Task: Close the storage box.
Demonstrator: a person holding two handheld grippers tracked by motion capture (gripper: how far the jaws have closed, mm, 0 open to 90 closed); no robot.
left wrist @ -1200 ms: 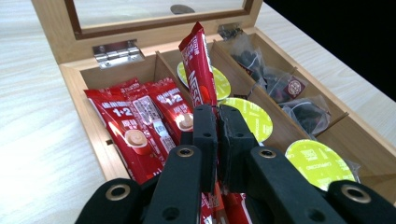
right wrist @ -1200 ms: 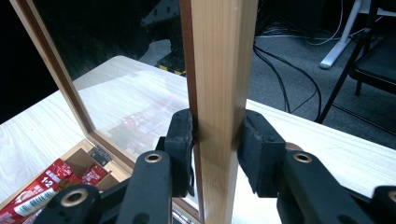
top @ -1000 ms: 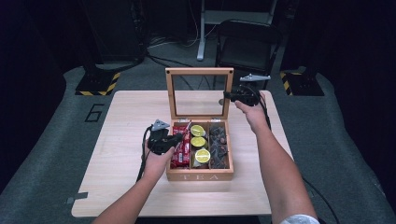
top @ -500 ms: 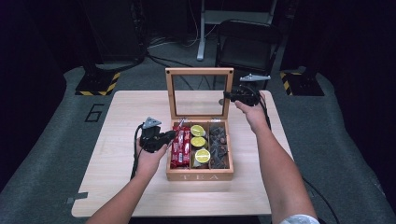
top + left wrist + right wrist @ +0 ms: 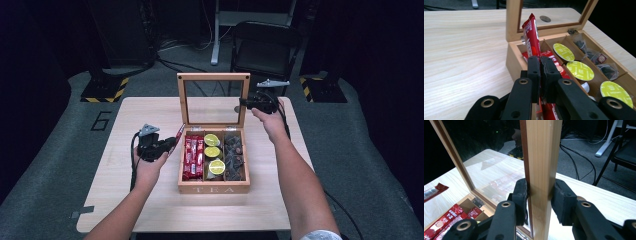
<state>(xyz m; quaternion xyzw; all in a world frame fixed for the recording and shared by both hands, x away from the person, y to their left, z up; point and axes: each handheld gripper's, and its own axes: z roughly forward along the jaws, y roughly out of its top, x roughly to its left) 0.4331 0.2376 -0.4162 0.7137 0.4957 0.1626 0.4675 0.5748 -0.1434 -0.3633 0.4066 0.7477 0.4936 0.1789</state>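
The wooden box [image 5: 214, 189] bears the letters "TEA" on its front wall, at 6 o'clock of its compartments; the grey floor mat [image 5: 60, 125] carries a large "6" at 9 o'clock of the table, beside the table's far left corner. White print runs along the red sachet [image 5: 532, 37] and over the green capsule lids [image 5: 580, 70], too blurred to read.

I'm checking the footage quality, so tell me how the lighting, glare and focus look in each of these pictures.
High view: the table is lit and the room behind is nearly black; the picture is soft. Left gripper view: the red packet in the left gripper is fairly sharp, the jaws' base blurred. Right gripper view: the glass lid mirrors the table, and the right gripper looks soft up close.
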